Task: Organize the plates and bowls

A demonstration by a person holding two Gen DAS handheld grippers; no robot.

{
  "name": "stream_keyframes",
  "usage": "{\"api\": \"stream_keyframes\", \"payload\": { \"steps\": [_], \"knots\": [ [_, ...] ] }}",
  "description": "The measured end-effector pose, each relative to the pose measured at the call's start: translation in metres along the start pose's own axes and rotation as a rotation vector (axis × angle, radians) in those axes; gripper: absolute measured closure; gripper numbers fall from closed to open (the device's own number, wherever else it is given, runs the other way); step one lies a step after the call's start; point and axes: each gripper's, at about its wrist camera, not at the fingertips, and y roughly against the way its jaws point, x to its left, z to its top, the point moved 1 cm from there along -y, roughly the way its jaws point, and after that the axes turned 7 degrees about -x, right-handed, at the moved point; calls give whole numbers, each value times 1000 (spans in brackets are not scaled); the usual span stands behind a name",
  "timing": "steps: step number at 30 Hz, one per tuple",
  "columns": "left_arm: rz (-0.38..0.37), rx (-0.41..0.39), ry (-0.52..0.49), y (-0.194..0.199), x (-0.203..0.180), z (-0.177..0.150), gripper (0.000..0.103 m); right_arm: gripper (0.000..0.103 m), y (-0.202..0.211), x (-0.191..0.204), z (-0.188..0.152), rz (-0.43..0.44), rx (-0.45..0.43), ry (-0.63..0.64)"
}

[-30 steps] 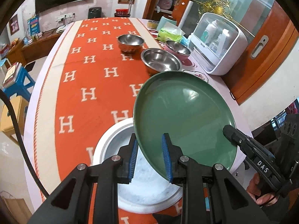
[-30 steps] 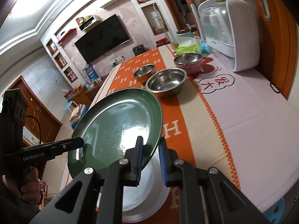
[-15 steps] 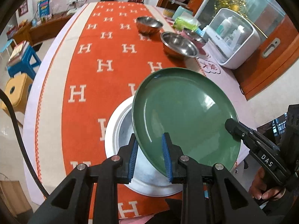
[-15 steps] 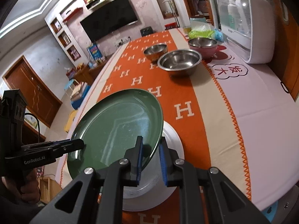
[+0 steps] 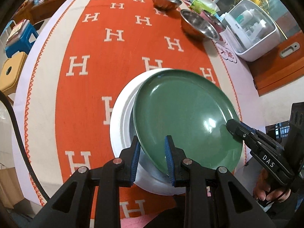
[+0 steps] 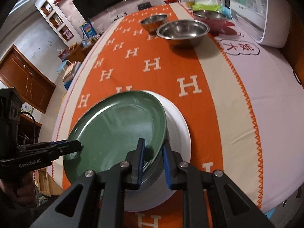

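A green plate (image 5: 182, 114) is held level just above a larger white plate (image 5: 121, 117) on the orange cloth. My left gripper (image 5: 152, 157) is shut on the green plate's near-left rim. My right gripper (image 6: 153, 163) is shut on its opposite rim; the green plate (image 6: 117, 131) and white plate (image 6: 178, 129) show there too. Each gripper appears in the other's view: the right one (image 5: 235, 131) and the left one (image 6: 76, 147). Three steel bowls stand far up the table: a large one (image 6: 182, 31), a small one (image 6: 153, 20), and one in a pink bowl (image 6: 209, 18).
A white lidded box (image 5: 252, 32) stands at the table's right edge, with a green packet (image 5: 203, 4) beyond the bowls. The table edge lies close below the white plate. Stools (image 5: 17, 39) stand on the floor at the left.
Both grippers have brought the green plate down and nearer to the white plate; it now sits almost level over it instead of tilted high above the table.
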Motion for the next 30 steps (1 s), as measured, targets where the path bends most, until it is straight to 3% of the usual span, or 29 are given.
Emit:
{"api": "stream_keyframes", "payload": {
  "steps": [17,22,30],
  "knots": [
    [-2,20,-14,-17,0,-3,78,81,-13,3,-12,-46,54,22],
    [-1,24,-27,-12,-1,-6,74,67,-14,8,-12,-31,62,39],
    [34,32,-7,-5,2,-12,69,55,-13,16,-15,1,89,66]
  ]
}}
